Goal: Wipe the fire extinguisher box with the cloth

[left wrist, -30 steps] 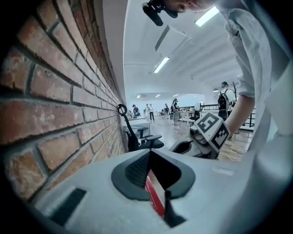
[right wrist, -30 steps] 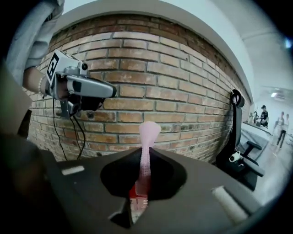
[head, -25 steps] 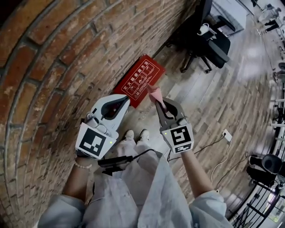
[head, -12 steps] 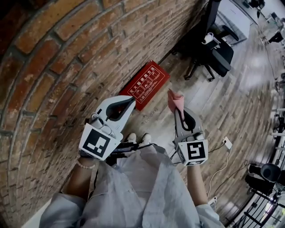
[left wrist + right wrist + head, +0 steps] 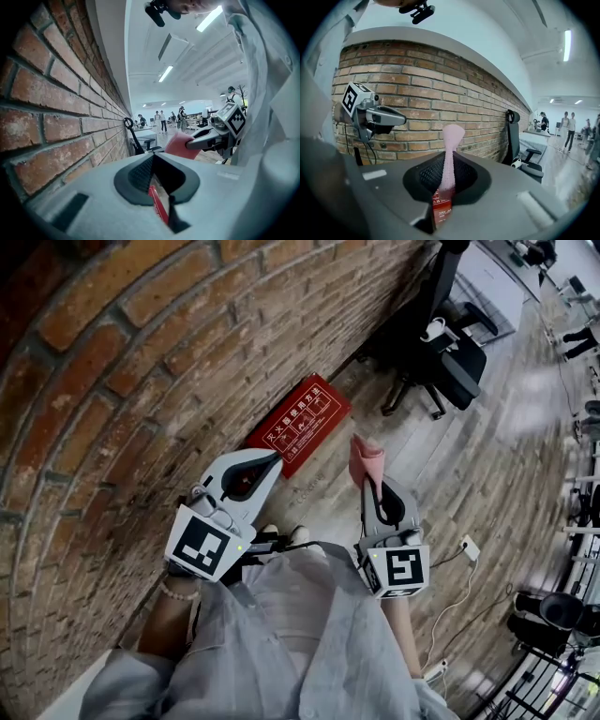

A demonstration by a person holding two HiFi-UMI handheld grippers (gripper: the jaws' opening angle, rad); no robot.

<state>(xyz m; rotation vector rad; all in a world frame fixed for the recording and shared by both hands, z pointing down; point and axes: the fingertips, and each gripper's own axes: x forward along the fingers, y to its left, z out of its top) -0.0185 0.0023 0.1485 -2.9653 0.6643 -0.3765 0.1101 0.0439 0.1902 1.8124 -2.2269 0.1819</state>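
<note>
The red fire extinguisher box [image 5: 298,421] lies flat on the wood floor against the brick wall, white print facing up. My right gripper [image 5: 368,482] is shut on a pink cloth [image 5: 365,457] that sticks up past its tips, to the right of the box and apart from it. In the right gripper view the cloth [image 5: 452,140] stands upright between the jaws, with a bit of the red box [image 5: 440,207] below. My left gripper [image 5: 277,457] is shut on nothing, near the box's closest corner. Through its jaws a red box edge [image 5: 159,208] shows.
The brick wall [image 5: 112,381] runs along the left. A black office chair [image 5: 439,338] stands beyond the box. A white power strip [image 5: 464,546] with its cable lies on the floor to the right. The person's shoes [image 5: 277,534] are just below the grippers.
The right gripper has carried the cloth rightwards, away from the box's near corner. The left gripper has hardly moved.
</note>
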